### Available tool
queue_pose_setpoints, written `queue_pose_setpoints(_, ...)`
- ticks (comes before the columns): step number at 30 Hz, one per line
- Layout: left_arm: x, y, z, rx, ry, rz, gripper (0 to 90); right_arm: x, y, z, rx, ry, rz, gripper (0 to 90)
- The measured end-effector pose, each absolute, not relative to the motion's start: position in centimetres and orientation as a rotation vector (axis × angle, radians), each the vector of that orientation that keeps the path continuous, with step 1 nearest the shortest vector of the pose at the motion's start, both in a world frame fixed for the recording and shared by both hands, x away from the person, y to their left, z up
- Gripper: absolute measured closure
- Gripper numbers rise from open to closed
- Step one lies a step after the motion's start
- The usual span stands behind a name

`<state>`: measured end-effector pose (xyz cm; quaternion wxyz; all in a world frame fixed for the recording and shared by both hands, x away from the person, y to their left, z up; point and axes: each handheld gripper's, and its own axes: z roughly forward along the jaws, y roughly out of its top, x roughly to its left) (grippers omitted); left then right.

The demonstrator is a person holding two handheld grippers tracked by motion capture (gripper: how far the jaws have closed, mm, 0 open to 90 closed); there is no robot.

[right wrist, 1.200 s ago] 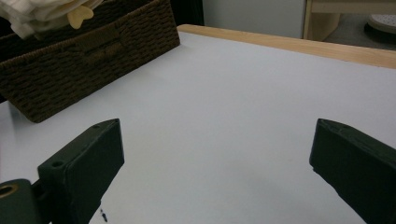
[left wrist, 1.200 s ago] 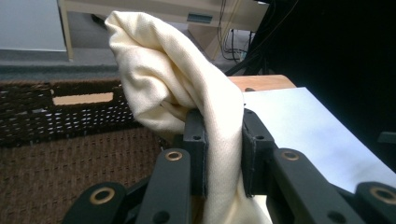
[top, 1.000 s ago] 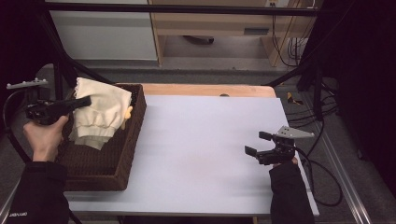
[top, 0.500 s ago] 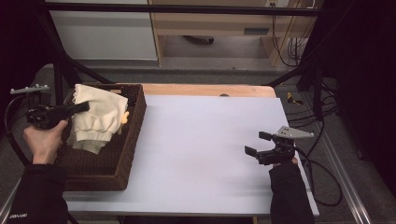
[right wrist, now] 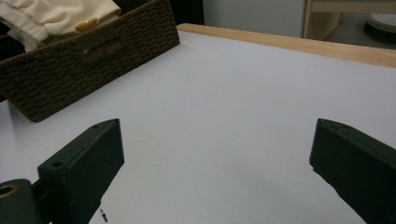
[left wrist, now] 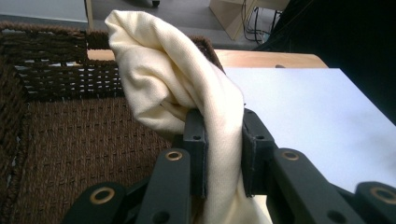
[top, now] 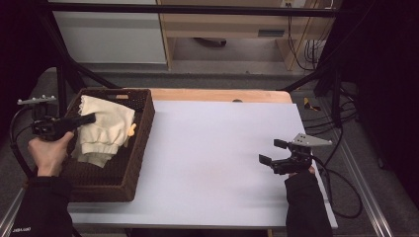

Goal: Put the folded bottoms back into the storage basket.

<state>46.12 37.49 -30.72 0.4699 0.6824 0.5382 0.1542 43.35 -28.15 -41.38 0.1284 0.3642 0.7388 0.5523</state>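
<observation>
A cream garment [top: 106, 129] hangs bunched over a dark wicker basket [top: 133, 163] at the table's left. My left gripper [top: 88, 119] is shut on a fold of it above the basket. In the left gripper view the cream garment [left wrist: 187, 88] runs up between the two black jaws, which pinch it tight, with the basket's [left wrist: 60, 140] woven floor behind. My right gripper [top: 269, 153] rests low over the white tabletop near the right edge, open, nothing between its jaws. The right gripper view shows the basket [right wrist: 84, 60] far off with the garment [right wrist: 56, 14] in it.
The white tabletop [top: 217, 148] spreads between basket and right gripper, with a wooden strip [top: 217, 95] along its far edge. A black frame post [top: 62, 74] rises behind the basket. Cables [top: 336, 173] trail off the table's right side.
My left gripper has sunk a little toward the basket with the cream garment still pinched in it. The right gripper has stayed where it was.
</observation>
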Motion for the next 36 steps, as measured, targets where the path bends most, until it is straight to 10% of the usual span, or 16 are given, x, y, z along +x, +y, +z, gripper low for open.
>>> queue_pose_setpoints(36,47.5,36.1,-36.0,1.774,1.393,0.318,74.6,43.4,-28.1,-41.4,1.058,2.148,1.605,3.2)
